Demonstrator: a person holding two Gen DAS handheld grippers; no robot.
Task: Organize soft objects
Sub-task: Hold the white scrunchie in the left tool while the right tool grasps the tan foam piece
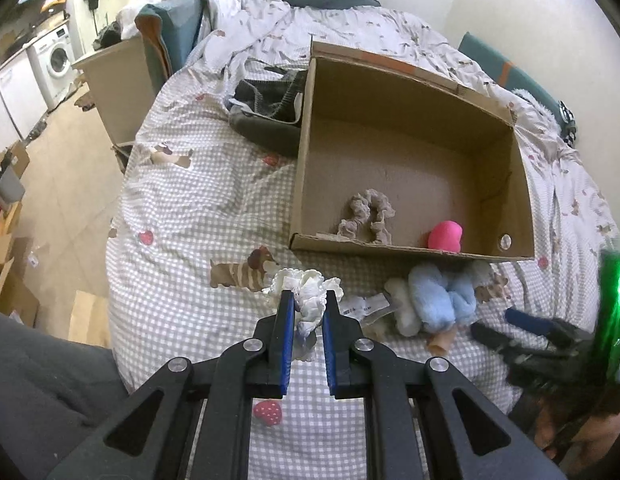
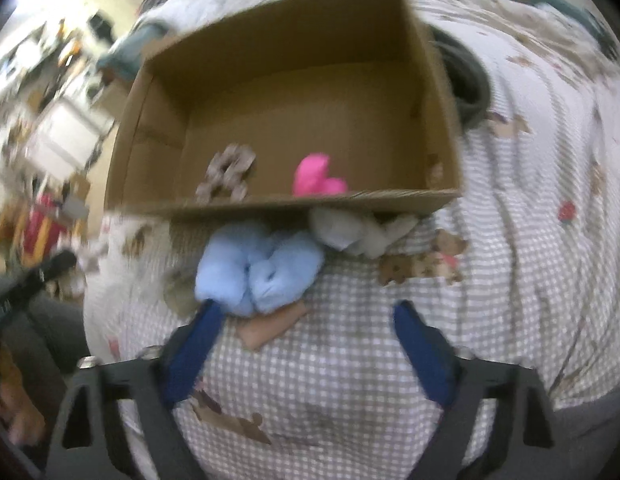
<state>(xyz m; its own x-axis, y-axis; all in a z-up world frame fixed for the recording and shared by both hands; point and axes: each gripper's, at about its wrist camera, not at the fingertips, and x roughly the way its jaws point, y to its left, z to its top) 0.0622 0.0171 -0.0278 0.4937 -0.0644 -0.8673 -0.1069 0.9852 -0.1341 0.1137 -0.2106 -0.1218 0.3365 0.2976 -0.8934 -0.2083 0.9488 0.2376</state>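
Observation:
My left gripper (image 1: 307,300) is shut on a white frilly scrunchie (image 1: 310,300) just above the checked bedspread, in front of the cardboard box (image 1: 390,246). The box holds a taupe scrunchie (image 1: 368,216) and a pink soft object (image 1: 445,235). A light blue fluffy scrunchie (image 1: 442,296) and a white fluffy one (image 1: 404,308) lie against the box's near wall. In the right wrist view my right gripper (image 2: 307,308) is open, its fingers (image 2: 199,344) straddling the bedspread just short of the blue scrunchie (image 2: 257,272); a white fluffy item (image 2: 350,228) lies beyond it.
A dark grey garment (image 1: 265,108) lies left of the box on the bed. Pillows and a crumpled duvet (image 1: 245,12) sit at the bed's head. A small tan item (image 2: 269,326) lies under the blue scrunchie. The bed's left edge drops to a cluttered floor.

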